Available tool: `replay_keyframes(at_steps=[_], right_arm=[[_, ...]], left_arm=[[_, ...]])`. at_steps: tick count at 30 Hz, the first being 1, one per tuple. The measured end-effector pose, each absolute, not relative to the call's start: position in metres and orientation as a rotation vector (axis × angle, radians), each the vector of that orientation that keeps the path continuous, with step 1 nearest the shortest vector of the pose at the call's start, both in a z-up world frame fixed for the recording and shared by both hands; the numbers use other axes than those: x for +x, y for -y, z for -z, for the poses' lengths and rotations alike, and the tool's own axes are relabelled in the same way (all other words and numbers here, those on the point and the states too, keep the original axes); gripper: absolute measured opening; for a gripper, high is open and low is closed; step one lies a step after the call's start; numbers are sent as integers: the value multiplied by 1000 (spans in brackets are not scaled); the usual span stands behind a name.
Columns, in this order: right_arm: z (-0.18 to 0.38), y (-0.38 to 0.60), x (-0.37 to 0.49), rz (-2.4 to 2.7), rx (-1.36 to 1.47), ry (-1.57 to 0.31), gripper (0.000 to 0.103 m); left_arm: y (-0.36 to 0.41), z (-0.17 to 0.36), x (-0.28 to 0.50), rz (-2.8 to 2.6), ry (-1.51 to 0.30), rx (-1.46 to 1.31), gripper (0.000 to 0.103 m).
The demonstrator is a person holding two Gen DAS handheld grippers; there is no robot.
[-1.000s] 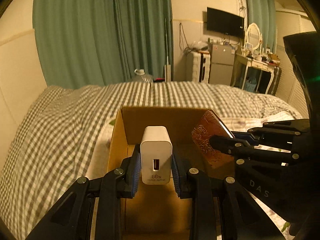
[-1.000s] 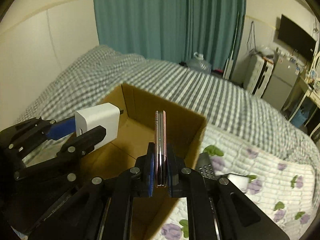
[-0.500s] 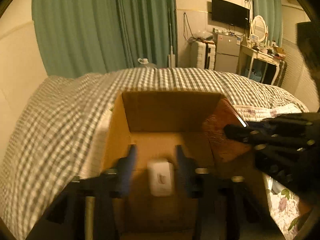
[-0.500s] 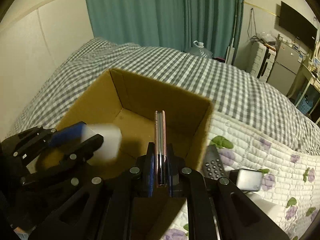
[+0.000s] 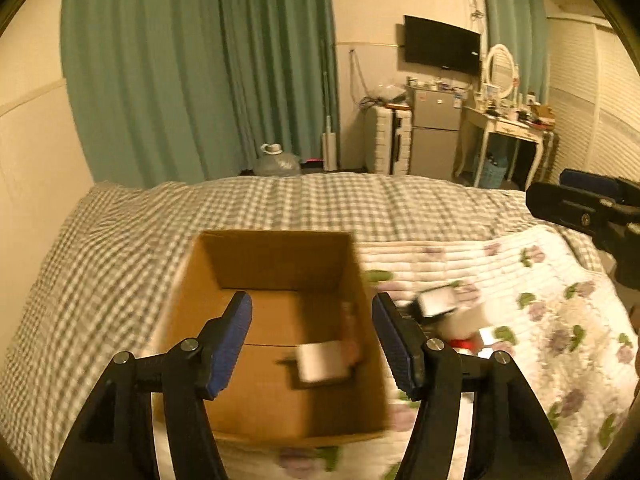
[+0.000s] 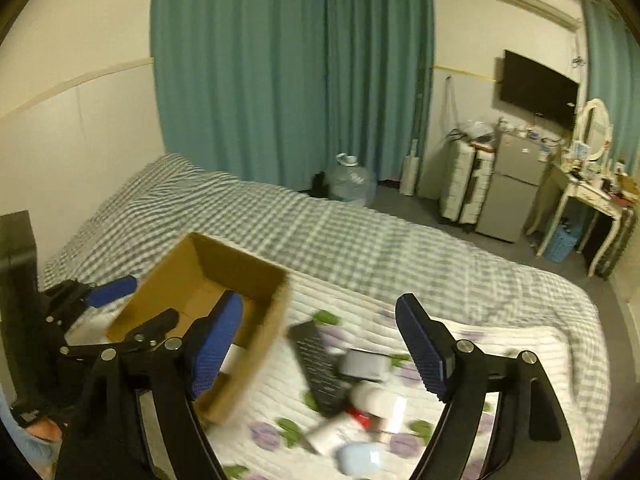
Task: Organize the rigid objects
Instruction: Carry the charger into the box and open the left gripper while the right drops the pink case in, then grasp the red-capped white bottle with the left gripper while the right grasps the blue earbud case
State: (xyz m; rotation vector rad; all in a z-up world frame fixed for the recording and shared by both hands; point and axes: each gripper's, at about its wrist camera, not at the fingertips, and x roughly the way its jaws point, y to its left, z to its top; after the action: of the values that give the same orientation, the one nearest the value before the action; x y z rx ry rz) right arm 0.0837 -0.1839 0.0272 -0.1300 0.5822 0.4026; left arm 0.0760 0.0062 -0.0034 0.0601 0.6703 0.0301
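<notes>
Fingers of the left gripper (image 5: 311, 336) stand wide apart, holding nothing, above the one cardboard box (image 5: 276, 276). One white charger (image 5: 320, 362) lies on the box floor, near its right wall. The right gripper (image 6: 320, 350) is equally spread and empty over a black remote (image 6: 316, 364) and blurred clutter on the floral quilt (image 6: 500, 340).

No legible text, label, brand, number or sign in either view. White charger (image 5: 322, 362) inside cardboard box (image 5: 276, 256): face blurred, marking unreadable. Black remote (image 6: 320, 364) on quilt right of cardboard box: key legends present but too small and blurred to read. Small items beside remote: no readable print. Wall TV (image 6: 538, 88): screen dark, no visible logo.
</notes>
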Motion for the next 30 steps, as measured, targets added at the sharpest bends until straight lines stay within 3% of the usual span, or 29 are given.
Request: replay_keyframes(at_steps=[12, 20, 26, 27, 30], right_arm=[[48, 290, 81, -273, -172, -749, 79], [112, 308, 89, -306, -152, -864, 79], [128, 302, 89, -325, -180, -911, 79], [130, 303, 90, -324, -174, -919, 79], [137, 302, 94, -321, -171, -949, 79]], left_arm=[[104, 78, 92, 59, -823, 73, 66], [125, 141, 105, 85, -928, 153, 66], [129, 170, 115, 116, -975, 174, 63], [131, 171, 117, 121, -973, 176, 62], [136, 178, 118, 186, -989, 177, 42]])
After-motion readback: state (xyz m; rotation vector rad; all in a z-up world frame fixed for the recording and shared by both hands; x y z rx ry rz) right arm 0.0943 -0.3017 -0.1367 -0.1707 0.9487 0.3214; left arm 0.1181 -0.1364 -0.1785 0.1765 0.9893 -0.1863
